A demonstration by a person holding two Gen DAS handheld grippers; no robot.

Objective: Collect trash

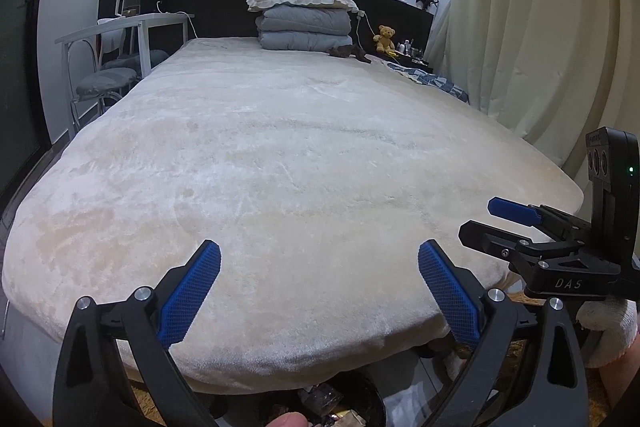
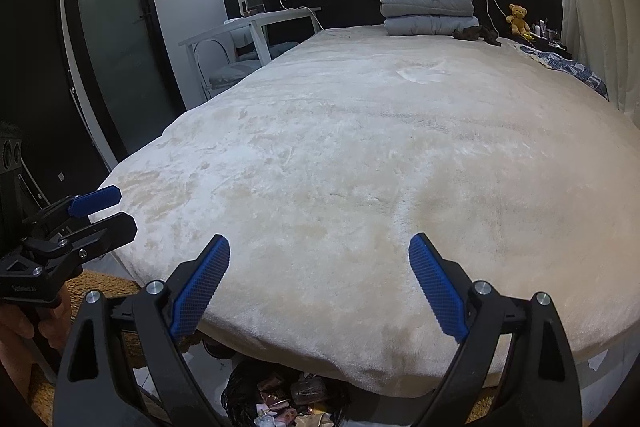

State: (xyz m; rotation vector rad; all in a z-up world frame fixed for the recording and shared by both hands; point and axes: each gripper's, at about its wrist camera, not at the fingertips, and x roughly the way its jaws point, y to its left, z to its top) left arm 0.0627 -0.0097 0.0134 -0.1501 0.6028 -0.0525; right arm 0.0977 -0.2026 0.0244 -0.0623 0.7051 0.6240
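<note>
A black trash bag [image 2: 244, 387] holding several wrappers [image 2: 280, 407] sits on the floor at the foot of the bed, below both grippers; it also shows in the left wrist view [image 1: 360, 395]. My left gripper [image 1: 320, 255] is open and empty over the bed's near edge. My right gripper [image 2: 320, 247] is open and empty, also over the near edge. Each gripper shows in the other's view: the right one [image 1: 480, 223] at the right, the left one [image 2: 124, 211] at the left. No loose trash shows on the cream bedspread [image 1: 280, 147].
Folded grey quilts and a pillow [image 1: 304, 19] lie at the headboard, with a dark object [image 1: 350, 51] and a teddy bear [image 1: 385, 38] beside them. A white table with chairs [image 1: 120, 43] stands left of the bed. Curtains [image 1: 540, 27] hang on the right. A dark door [image 2: 108, 27] is at far left.
</note>
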